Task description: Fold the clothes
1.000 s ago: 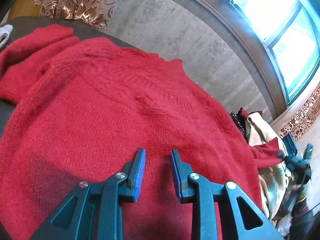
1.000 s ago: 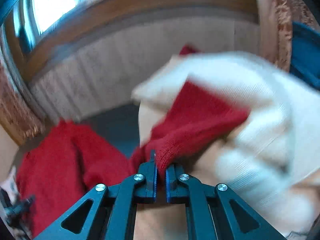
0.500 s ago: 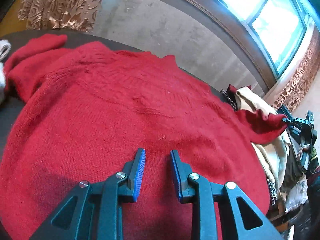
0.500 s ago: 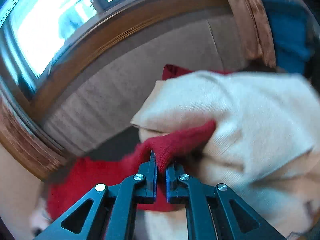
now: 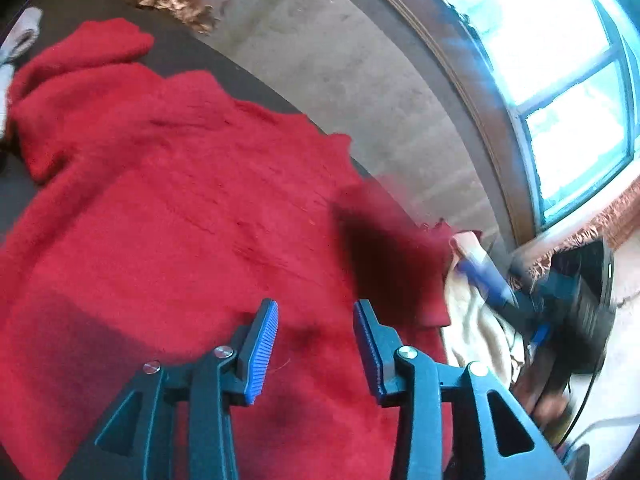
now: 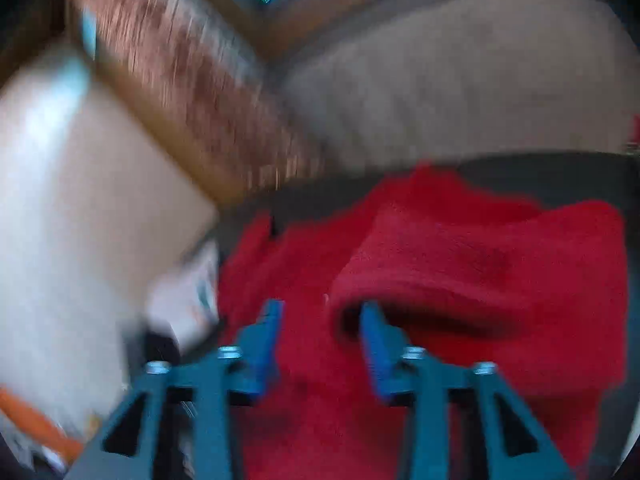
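A red knit sweater lies spread on a dark table. Its right sleeve is folded over the body. My left gripper is open and empty, just above the sweater's lower part. In the blurred right wrist view my right gripper is open and empty. It hovers over the sweater, with the folded sleeve's cuff opening just beyond its right finger.
A pile of other clothes, cream on top, sits at the table's right end. A white cloth lies at the far left. A concrete wall and a window are behind the table.
My right gripper has let go of the sleeve, which now lies folded across the sweater, and has swung left. My left gripper has opened wider and moved right.
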The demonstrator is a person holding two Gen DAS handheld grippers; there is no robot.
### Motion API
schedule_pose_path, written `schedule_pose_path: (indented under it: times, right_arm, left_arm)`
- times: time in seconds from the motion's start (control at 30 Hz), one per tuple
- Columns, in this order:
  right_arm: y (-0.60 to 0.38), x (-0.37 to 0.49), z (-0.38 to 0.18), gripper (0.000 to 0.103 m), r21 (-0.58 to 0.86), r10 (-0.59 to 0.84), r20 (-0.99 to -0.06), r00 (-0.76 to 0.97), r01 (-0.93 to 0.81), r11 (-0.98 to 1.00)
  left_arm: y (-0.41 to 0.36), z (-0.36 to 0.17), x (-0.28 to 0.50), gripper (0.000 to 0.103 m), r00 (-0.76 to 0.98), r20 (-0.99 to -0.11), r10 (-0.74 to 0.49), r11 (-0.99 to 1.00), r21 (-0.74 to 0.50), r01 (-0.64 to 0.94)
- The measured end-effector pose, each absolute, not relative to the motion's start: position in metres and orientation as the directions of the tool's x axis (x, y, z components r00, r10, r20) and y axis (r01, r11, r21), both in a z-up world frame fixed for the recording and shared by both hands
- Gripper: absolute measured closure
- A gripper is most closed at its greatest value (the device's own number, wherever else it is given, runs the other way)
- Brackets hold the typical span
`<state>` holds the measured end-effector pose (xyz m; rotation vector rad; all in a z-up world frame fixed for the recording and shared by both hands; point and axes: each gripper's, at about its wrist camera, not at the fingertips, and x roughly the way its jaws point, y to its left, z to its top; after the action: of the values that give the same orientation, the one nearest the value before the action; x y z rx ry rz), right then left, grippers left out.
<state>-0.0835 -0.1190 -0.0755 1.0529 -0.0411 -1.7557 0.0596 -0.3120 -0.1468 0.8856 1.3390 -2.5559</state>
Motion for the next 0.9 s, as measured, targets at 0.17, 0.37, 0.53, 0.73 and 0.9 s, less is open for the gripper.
schedule_pose_path:
  times: [0.17, 0.37, 0.53, 0.73, 0.9]
  right_arm:
    - [-0.101, -0.055, -0.120, 0.042, 0.400, -0.707, -0.699, -0.109, 0.760, -0.513]
    - [-0.041, -0.056, -0.154, 0.032, 0.305, -0.646, -0.718, -0.259, 0.718, -0.626]
    - [-0.031, -0.055, -0.158, 0.011, 0.347, -0.736, -0.637, -0.229, 0.767, -0.540]
    - [-0.025, -0.061, -0.160, 0.003, 0.417, -0.784, -0.597, -0.170, 0.769, -0.484]
    - [-0.026, -0.055, -0.157, 0.003, 0.430, -0.794, -0.584, -0.167, 0.767, -0.477]
  left_arm:
    - [-0.328, -0.144, 0.063, 0.063, -0.807, -0.574, 0.138, -0.599, -0.697, 0.394]
    - [-0.316, -0.121, 0.045, 0.054, -0.775, -0.629, 0.062, -0.716, -0.568, 0.404]
    - [-0.256, -0.089, 0.002, 0.049, -0.729, -0.684, -0.004, -0.936, -0.254, 0.243]
    - [-0.194, -0.102, -0.057, 0.048, -0.605, -0.776, -0.180, -0.984, 0.150, 0.100]
    - [-0.220, -0.099, -0.082, 0.065, -0.597, -0.789, -0.147, -0.971, 0.000, 0.239]
